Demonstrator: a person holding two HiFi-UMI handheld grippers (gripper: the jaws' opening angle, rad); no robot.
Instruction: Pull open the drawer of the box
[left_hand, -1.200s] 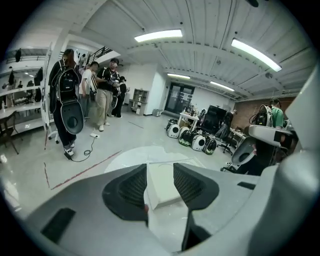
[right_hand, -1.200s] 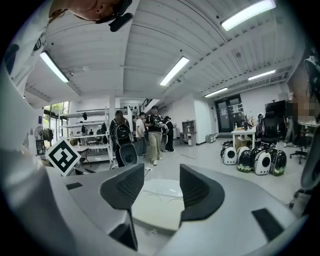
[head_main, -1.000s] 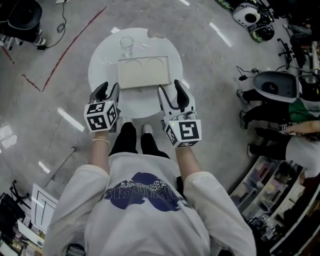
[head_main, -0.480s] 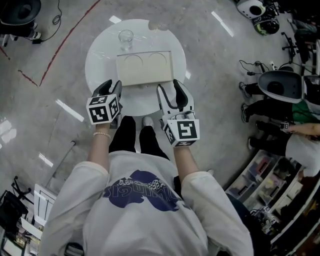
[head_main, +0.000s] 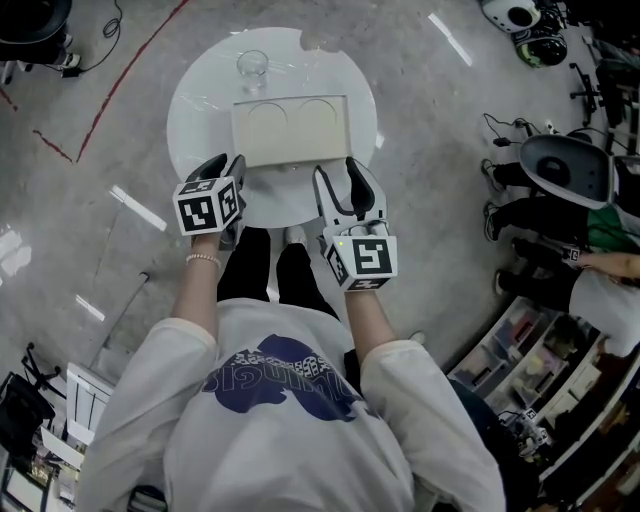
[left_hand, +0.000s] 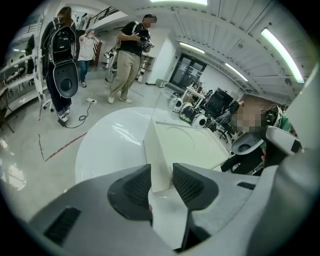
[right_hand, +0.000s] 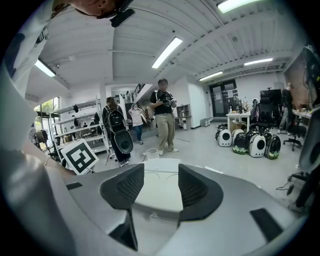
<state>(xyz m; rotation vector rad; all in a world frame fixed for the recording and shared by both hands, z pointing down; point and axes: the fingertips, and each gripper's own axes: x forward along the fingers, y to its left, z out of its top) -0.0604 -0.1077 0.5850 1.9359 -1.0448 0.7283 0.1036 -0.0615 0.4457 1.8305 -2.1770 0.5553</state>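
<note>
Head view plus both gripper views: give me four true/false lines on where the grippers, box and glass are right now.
1. The left gripper has its jaws closed on a corner of the cream rectangular box. True.
2. The right gripper is clamped shut on the box. False: its jaws stand apart with nothing gripped, and the box shows beyond them.
3. The clear drinking glass stands on top of the box. False: it stands on the round white table, behind the box's far left corner.
4. The box rests on the round white table. True.
</note>
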